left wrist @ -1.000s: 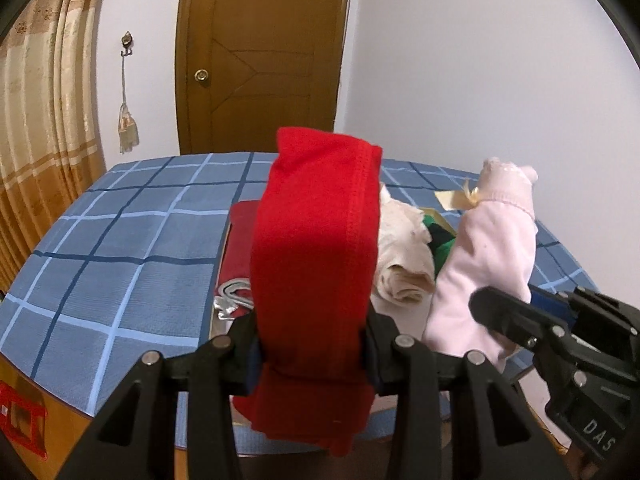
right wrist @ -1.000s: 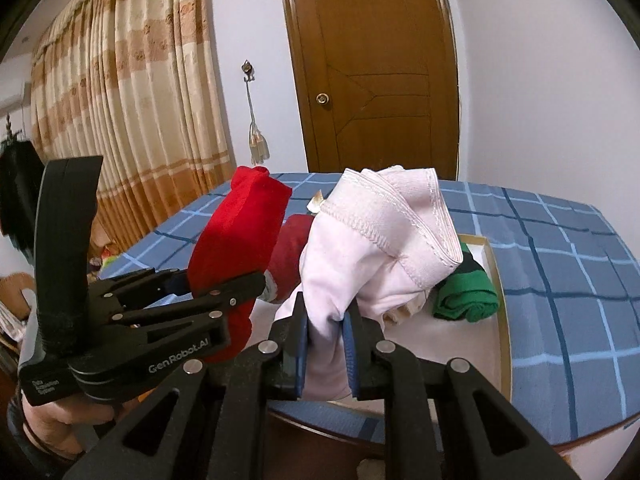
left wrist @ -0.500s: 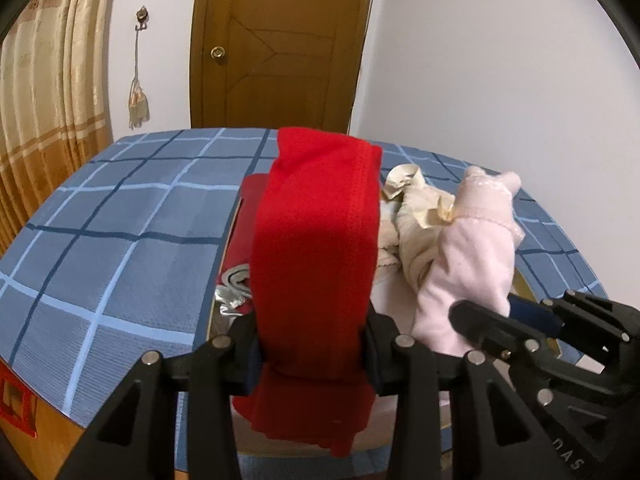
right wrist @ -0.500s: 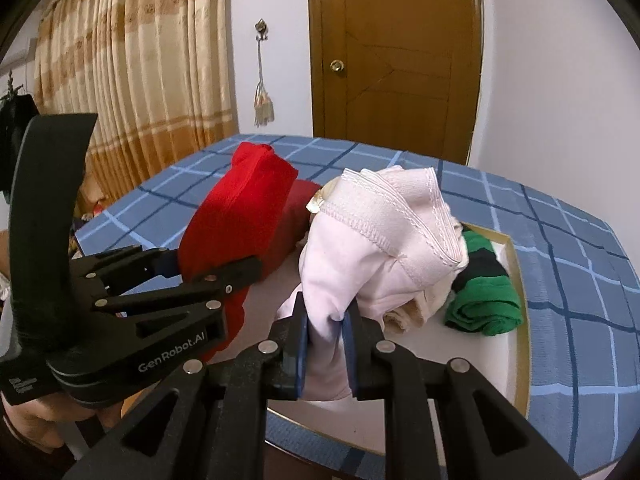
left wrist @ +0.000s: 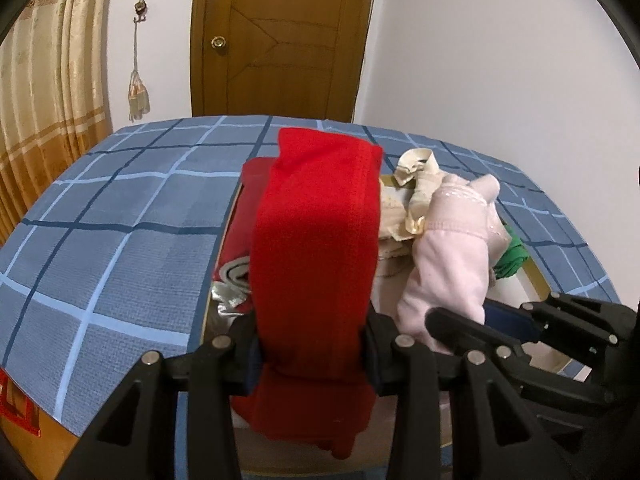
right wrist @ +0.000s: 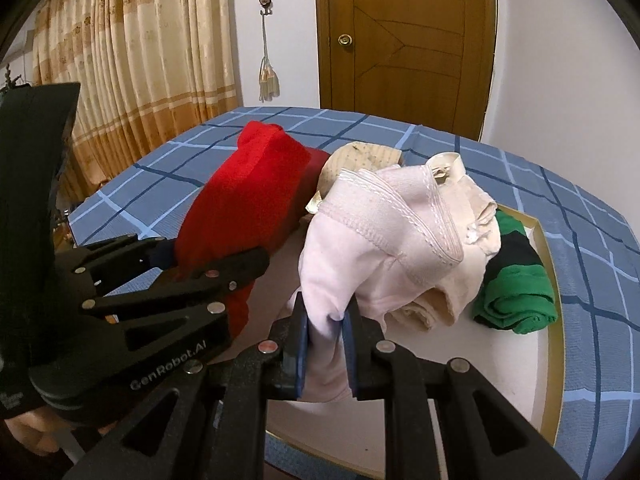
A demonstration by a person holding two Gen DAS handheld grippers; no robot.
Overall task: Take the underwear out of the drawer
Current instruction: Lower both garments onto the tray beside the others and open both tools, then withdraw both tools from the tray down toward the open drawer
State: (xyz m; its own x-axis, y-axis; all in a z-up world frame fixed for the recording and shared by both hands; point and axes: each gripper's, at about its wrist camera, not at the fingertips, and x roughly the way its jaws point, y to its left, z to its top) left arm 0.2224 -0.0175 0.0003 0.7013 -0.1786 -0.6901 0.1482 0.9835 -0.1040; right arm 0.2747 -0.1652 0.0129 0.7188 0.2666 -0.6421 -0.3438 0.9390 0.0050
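Two grippers are in view, each clamped on one garment. The left gripper, at the bottom centre of its own view, has its jaws part-way closed and pressed against the sides of a red pair of underwear, which stands up between them as a thick folded band. The right gripper, at the bottom centre of its view, is nearly closed, pinching a thin fold of a pale pink pair of underwear that bulges above the pads.

Both garments are over a shallow drawer with a pale floor and a light wooden rim, which lies on a bed. Three more pieces can be counted in it: a cream one behind the pink, a green and black roll at the right, and a darker red piece with a silver-grey band at the left; whether others lie underneath cannot be told.

The bed is covered with a blue checked cloth. Behind it stand one brown wooden door, white walls, a beige striped curtain at the upper left, and one wall hook with a tassel.
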